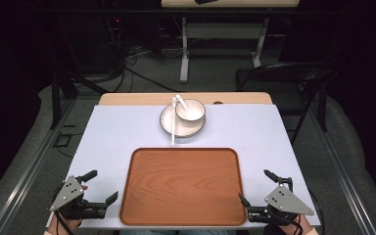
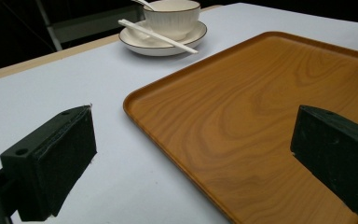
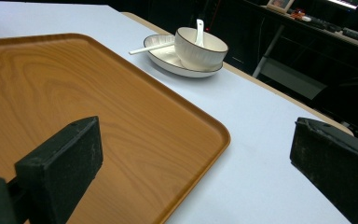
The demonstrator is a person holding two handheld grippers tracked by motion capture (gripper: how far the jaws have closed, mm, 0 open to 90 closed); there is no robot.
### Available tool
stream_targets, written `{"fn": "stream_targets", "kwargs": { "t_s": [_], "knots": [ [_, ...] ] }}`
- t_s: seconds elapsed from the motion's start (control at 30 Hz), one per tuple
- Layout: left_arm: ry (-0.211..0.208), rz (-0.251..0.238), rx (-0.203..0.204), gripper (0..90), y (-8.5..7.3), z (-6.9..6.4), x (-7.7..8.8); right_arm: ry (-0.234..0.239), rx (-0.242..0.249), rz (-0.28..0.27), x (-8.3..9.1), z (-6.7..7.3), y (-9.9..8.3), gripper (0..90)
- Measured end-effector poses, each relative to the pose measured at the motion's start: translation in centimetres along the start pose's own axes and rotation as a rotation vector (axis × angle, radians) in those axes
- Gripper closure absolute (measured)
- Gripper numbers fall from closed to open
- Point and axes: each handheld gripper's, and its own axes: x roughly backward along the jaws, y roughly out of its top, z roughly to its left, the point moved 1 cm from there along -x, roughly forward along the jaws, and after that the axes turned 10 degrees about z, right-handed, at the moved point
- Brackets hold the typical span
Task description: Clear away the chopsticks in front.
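Note:
An empty wooden tray [image 1: 183, 186] lies at the near middle of the pale blue table [image 1: 107, 137]. Beyond it a white plate [image 1: 169, 122] carries a white bowl [image 1: 191, 110] with a spoon [image 1: 180, 101] in it, and white chopsticks [image 1: 173, 127] rest across the plate's left rim. My left gripper [image 1: 104, 185] is open at the tray's left near corner, holding nothing. On the other side, at the right near corner, my right gripper [image 1: 254, 185] is open too. In the left gripper view the tray [image 2: 261, 93] runs between the jaws, with the bowl [image 2: 172, 16] far ahead. The right gripper view shows the tray [image 3: 74, 93] and bowl [image 3: 200, 51].
A dark folding chair [image 1: 284, 78] stands behind the table's far right corner. Another table [image 1: 225, 29] is farther back, with cables on the floor. The table's bare wooden strip [image 1: 127, 99] marks its far edge.

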Motion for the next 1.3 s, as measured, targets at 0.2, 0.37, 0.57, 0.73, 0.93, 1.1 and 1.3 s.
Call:
{"fn": "stream_targets", "kwargs": {
  "t_s": [0.2, 0.37, 0.57, 0.73, 0.93, 1.1, 1.3],
  "knots": [
    [-0.001, -0.005, -0.007, 0.0, 0.2, 0.0, -0.2, -0.002, 0.002, 0.005, 0.0, 0.0, 0.0, 1.9],
    [0.000, -0.003, -0.010, 0.0, 0.4, -0.1, -0.5, -0.002, 0.002, 0.008, 0.0, 0.0, 0.0, 1.9],
    [-0.010, 0.041, 0.003, 0.1, 0.8, 0.1, -0.9, -0.001, 0.006, 0.010, -0.1, 0.0, -0.1, 2.0],
    [-0.014, 0.062, 0.021, 0.1, 1.4, 0.2, -1.6, 0.000, 0.006, 0.011, -0.1, -0.1, -0.1, 2.0],
    [0.006, 0.051, 0.041, 0.1, 2.1, 0.5, -2.0, 0.004, 0.010, 0.011, -0.1, 0.0, -0.1, 2.0],
    [0.004, 0.068, 0.084, 0.1, 2.8, 1.2, -2.6, 0.006, 0.017, 0.014, -0.1, 0.1, 0.0, 2.2],
    [-0.006, 0.092, 0.081, 0.0, 3.5, 1.4, -3.6, 0.003, 0.017, 0.017, -0.1, 0.2, 0.0, 2.2]
  ]
}}
